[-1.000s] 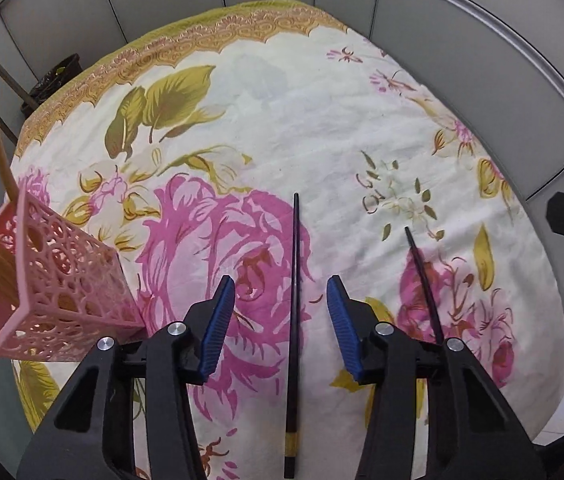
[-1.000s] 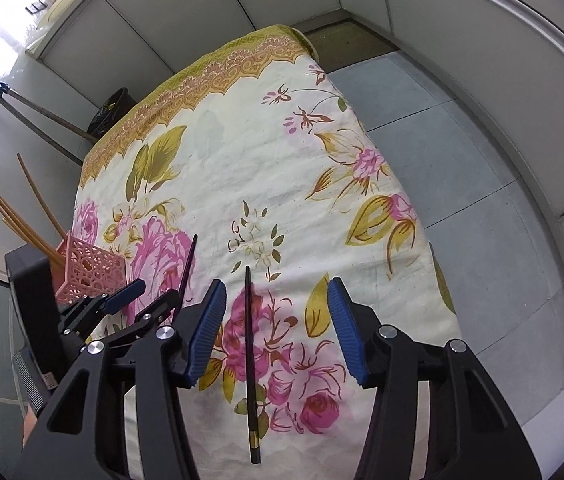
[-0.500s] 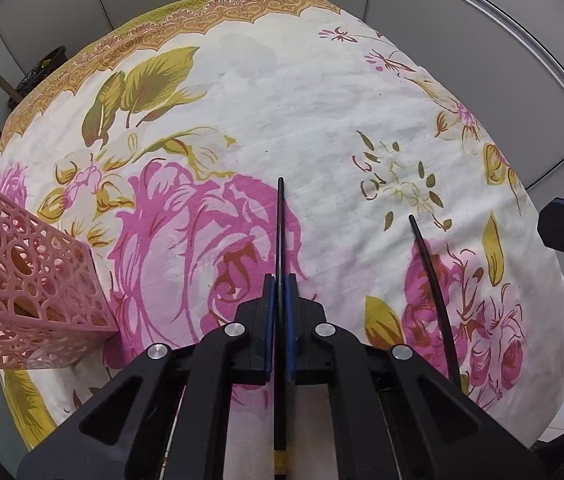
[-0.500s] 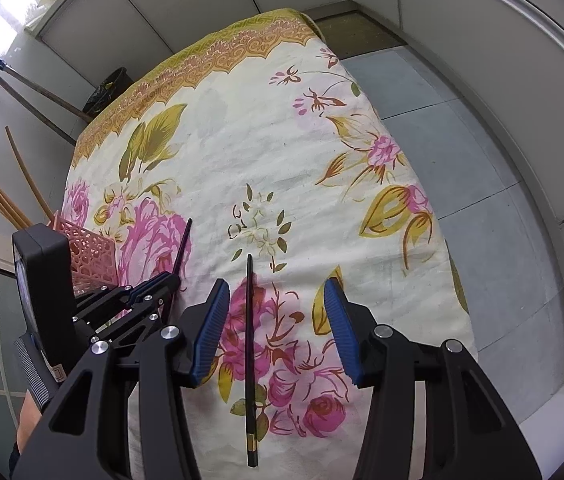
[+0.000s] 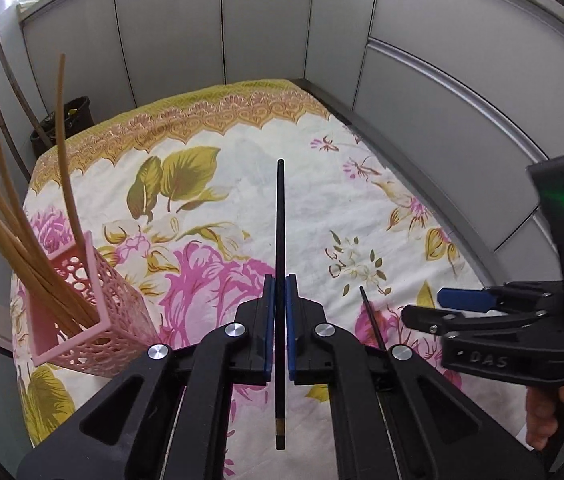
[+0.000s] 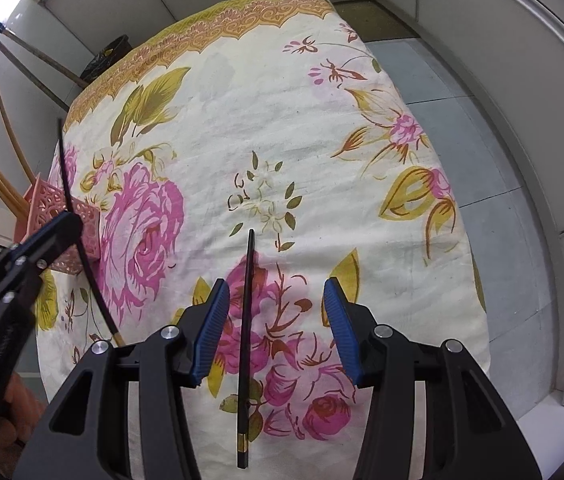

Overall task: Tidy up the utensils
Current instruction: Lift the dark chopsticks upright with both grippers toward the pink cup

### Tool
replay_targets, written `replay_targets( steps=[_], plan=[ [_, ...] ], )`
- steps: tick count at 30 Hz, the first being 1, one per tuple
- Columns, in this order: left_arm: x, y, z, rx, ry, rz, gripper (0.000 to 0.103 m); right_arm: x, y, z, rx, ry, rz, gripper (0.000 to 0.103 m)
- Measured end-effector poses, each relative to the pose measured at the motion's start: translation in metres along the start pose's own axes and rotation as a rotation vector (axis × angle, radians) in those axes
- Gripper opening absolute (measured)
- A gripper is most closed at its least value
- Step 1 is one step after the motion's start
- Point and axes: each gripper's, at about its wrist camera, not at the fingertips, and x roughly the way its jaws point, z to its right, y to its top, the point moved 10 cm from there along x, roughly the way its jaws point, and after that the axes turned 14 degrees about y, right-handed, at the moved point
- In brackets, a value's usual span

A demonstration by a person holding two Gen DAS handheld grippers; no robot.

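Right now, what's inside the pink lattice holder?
The pink lattice holder holds several tan chopsticks leaning out leftward. Their lower ends and the holder's bottom are hidden by its walls.

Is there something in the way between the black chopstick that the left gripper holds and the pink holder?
Nothing visible blocks it. The left gripper is shut on the black chopstick, and only bare floral cloth lies between it and the pink holder. The wooden chopsticks inside lean left, leaving the opening partly free.
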Motion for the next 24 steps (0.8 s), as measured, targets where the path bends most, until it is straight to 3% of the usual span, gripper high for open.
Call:
replay_targets(
  steps=[7, 10, 14, 17, 19, 21, 24],
  plan=[
    [-0.037, 0.016, -0.026, -0.088, -0.026, 0.091, 0.004, 0.028, -0.010, -0.011, -0.068, -0.043, -0.076, 0.044],
    [-0.046, 0.019, -0.036, -0.107, -0.028, 0.117, 0.004, 0.040, -0.015, -0.015, -0.090, -0.061, -0.111, 0.037],
    [-0.054, 0.020, -0.047, -0.119, -0.022, 0.138, 0.004, 0.045, -0.018, -0.022, -0.133, -0.101, -0.112, 0.035],
    [-0.057, 0.018, -0.052, -0.123, -0.019, 0.144, 0.004, 0.046, -0.020, -0.024, -0.166, -0.141, -0.109, 0.027],
    [-0.058, 0.018, -0.054, -0.123, -0.018, 0.147, 0.004, 0.047, -0.020, -0.024, -0.176, -0.158, -0.103, 0.014],
    [-0.060, 0.018, -0.057, -0.130, -0.024, 0.151, 0.004, 0.049, -0.021, -0.027, -0.170, -0.143, -0.104, 0.007],
    [-0.064, 0.020, -0.059, -0.140, -0.033, 0.162, 0.004, 0.049, -0.020, -0.032, -0.168, -0.128, -0.093, 0.005]
  ],
)
